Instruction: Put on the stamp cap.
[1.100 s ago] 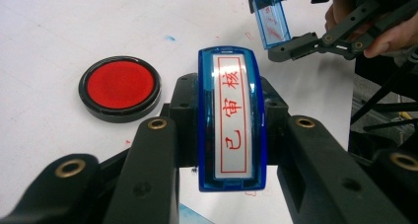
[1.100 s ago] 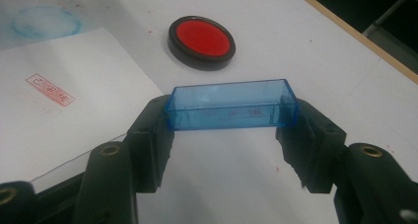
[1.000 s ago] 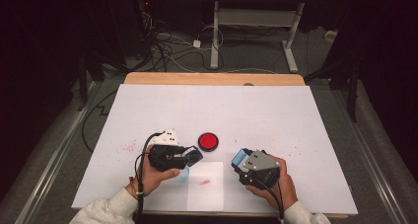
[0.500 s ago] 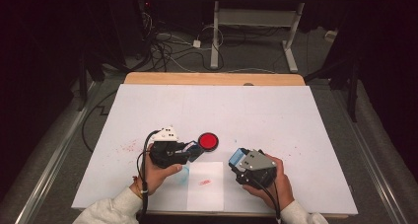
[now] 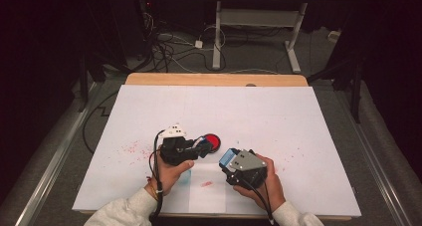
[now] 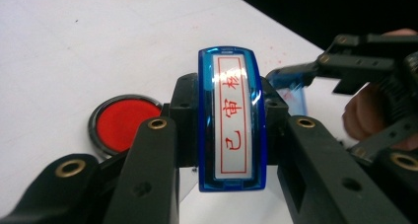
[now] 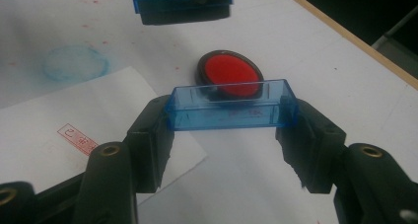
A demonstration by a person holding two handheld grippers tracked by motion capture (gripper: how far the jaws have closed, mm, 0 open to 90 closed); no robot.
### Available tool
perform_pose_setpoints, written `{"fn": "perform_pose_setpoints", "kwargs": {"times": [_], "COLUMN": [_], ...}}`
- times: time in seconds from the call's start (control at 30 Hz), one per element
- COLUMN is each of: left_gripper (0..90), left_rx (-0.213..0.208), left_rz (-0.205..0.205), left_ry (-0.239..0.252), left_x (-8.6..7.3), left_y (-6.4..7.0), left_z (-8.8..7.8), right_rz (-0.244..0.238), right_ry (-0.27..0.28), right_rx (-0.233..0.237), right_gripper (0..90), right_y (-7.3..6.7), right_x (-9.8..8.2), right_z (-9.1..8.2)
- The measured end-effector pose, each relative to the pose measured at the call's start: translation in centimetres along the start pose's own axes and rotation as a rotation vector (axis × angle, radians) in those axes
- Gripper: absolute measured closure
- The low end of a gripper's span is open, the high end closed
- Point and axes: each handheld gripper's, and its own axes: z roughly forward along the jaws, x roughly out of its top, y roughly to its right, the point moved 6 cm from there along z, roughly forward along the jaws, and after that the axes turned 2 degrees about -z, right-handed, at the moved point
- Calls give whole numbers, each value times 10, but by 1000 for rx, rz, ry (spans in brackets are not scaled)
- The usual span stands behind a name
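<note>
The left gripper [image 6: 231, 130] was clenched on a blue stamp [image 6: 231, 118], its two black jaws pressing the stamp's long sides; the stamp's white label with red characters inside a red frame faced the camera. In the high view this gripper [image 5: 201, 149] sat just left of the table's middle, held in the person's left hand [image 5: 171, 171].

The right gripper [image 7: 231, 116] was clamped on the stamp's clear blue cap [image 7: 231, 105], one jaw at each short end, with the cap's open side up. From above it [image 5: 230, 158] lay just beside the left gripper, in the right hand [image 5: 263, 183].

A round red ink pad [image 5: 211, 141] in a black rim sat on the white table cover [image 5: 249, 111], right behind the stamp and cap. A sheet of white paper [image 7: 64, 120] lay near the grippers, bearing a red stamped imprint [image 7: 79, 137]; a faint blue ring-shaped smudge [image 7: 74, 62] and red specks marked the cover beside it.
</note>
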Motion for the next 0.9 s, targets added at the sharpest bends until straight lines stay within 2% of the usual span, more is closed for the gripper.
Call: {"fn": "perform_pose_setpoints", "kwargs": {"times": [0.13, 0.43, 0.9], "left_gripper": [677, 677, 676], "left_rx": [-17, -40, -30], "left_rz": [-5, -18, -18], "left_ry": [1, -12, -2], "left_x": [2, -1, -2], "left_y": [6, 10, 13], "left_z": [5, 13, 16], "right_rz": [7, 15, 24], "right_ry": [-11, -5, -11], "right_rx": [6, 15, 13], "right_gripper": [409, 409, 409], "right_y": [-2, -6, -9], "right_x": [2, 11, 12], "right_z": [5, 12, 15]}}
